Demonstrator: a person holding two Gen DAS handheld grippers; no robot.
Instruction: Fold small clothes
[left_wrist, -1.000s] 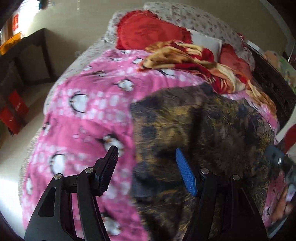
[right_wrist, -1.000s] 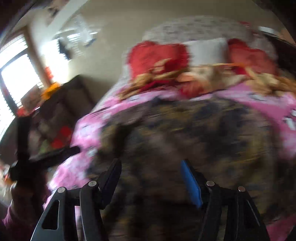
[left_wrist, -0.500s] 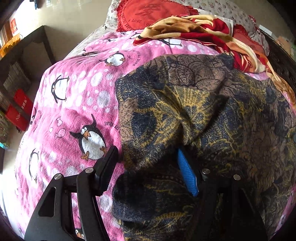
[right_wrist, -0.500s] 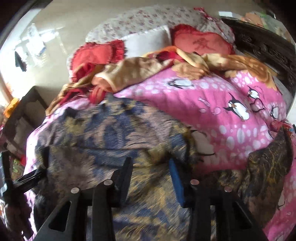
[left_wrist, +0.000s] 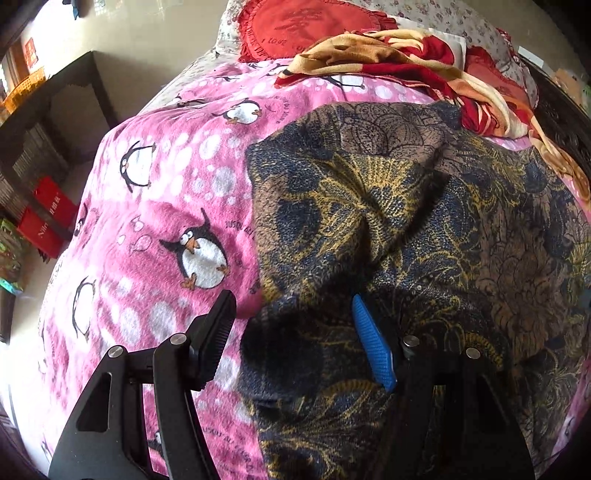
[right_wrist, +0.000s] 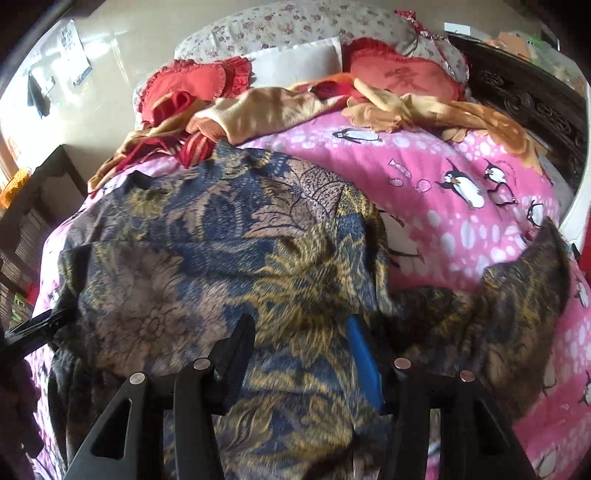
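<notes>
A dark garment with a blue, brown and gold flower print lies spread on the bed. My left gripper hangs open over its left edge, with the black pad above the pink blanket and the blue pad on the cloth. In the right wrist view the same garment fills the middle, and a sleeve sticks up at the right. My right gripper points down at the garment near its right side. Its jaws are opening, with bunched cloth lying between them. The left gripper's tip shows at the left edge.
A pink penguin blanket covers the bed. A red heart cushion and a crumpled orange-red blanket lie at the head end. A dark side table and red boxes stand left; a carved dark bed frame runs along the right.
My left gripper has sunk closer to the garment's left edge. My right gripper has swept rightwards across the garment, and its jaws narrowed, then widened a little.
</notes>
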